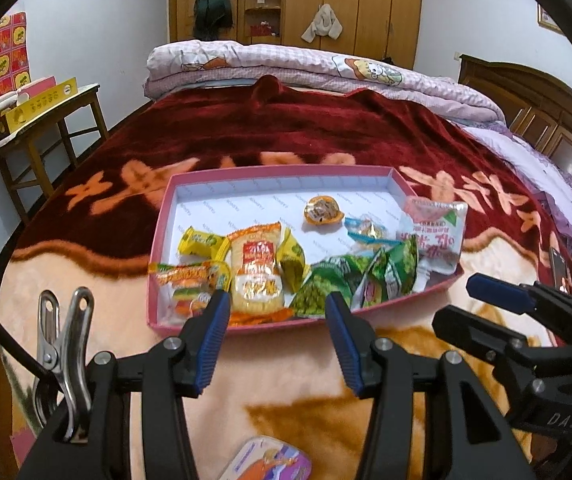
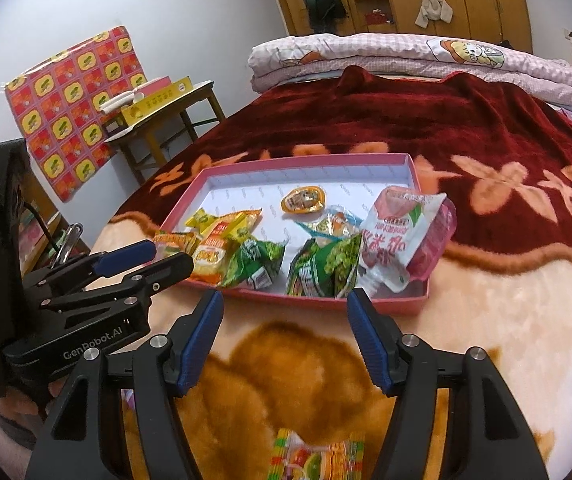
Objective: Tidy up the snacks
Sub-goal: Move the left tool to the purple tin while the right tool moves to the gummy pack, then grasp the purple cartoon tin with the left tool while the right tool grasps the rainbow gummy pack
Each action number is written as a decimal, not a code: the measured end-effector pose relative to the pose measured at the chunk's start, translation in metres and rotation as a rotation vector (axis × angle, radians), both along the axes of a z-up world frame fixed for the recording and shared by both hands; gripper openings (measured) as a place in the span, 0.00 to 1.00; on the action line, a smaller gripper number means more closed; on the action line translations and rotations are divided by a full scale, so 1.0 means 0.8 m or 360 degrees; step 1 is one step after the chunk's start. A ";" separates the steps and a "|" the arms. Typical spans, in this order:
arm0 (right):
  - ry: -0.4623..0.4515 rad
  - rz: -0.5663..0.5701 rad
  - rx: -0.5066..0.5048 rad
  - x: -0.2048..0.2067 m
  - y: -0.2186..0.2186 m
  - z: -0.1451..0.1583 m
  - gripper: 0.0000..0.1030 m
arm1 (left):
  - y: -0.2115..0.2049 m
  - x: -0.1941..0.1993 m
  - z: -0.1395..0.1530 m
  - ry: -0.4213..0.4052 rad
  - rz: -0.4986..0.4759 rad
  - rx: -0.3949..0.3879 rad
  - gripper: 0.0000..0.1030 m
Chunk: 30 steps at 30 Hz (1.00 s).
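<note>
A pink tray (image 1: 246, 171) (image 2: 305, 160) lies on the bed and holds several snack packets: yellow packets (image 1: 200, 242), an orange packet (image 1: 256, 276) (image 2: 212, 258), green packets (image 1: 325, 284) (image 2: 325, 264), a white and pink pouch (image 1: 435, 236) (image 2: 395, 236) and a round jelly cup (image 1: 323, 210) (image 2: 303, 199). My left gripper (image 1: 278, 304) is open and empty, just short of the tray's near edge. My right gripper (image 2: 284, 304) is open and empty, also short of the tray. A colourful candy packet (image 2: 317, 458) lies on the blanket below the right gripper. A pastel packet (image 1: 268, 460) lies below the left gripper.
The bed carries a red and peach blanket (image 1: 286, 128) with folded quilts (image 1: 286, 64) at the far end. A wooden side table (image 1: 42, 128) with boxes stands at the left. Wardrobes (image 1: 325, 0) line the back wall. A metal clip (image 1: 64, 344) hangs on the left gripper.
</note>
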State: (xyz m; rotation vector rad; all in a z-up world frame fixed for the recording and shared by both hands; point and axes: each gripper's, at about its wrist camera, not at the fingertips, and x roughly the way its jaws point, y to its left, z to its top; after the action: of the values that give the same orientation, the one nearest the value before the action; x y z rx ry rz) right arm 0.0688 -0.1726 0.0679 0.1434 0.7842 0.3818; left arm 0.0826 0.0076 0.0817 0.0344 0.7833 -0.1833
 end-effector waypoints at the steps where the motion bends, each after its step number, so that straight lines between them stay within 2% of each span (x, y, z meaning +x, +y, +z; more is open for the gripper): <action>1: 0.0003 0.0002 -0.0002 -0.003 0.000 -0.001 0.64 | 0.001 -0.003 0.000 0.0002 0.0000 0.0002 0.51; 19: 0.0059 0.0006 -0.0075 -0.050 -0.007 -0.008 0.64 | 0.026 -0.054 -0.012 0.0080 0.0041 -0.0009 0.51; 30: 0.0105 0.0017 -0.0119 -0.073 -0.014 -0.016 0.64 | 0.025 -0.081 -0.017 0.0131 0.0002 -0.0001 0.51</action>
State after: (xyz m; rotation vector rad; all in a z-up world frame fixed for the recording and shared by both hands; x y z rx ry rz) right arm 0.0105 -0.1838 0.0548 0.0821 0.8633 0.3587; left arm 0.0176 0.0279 0.0679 0.0257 0.8650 -0.1848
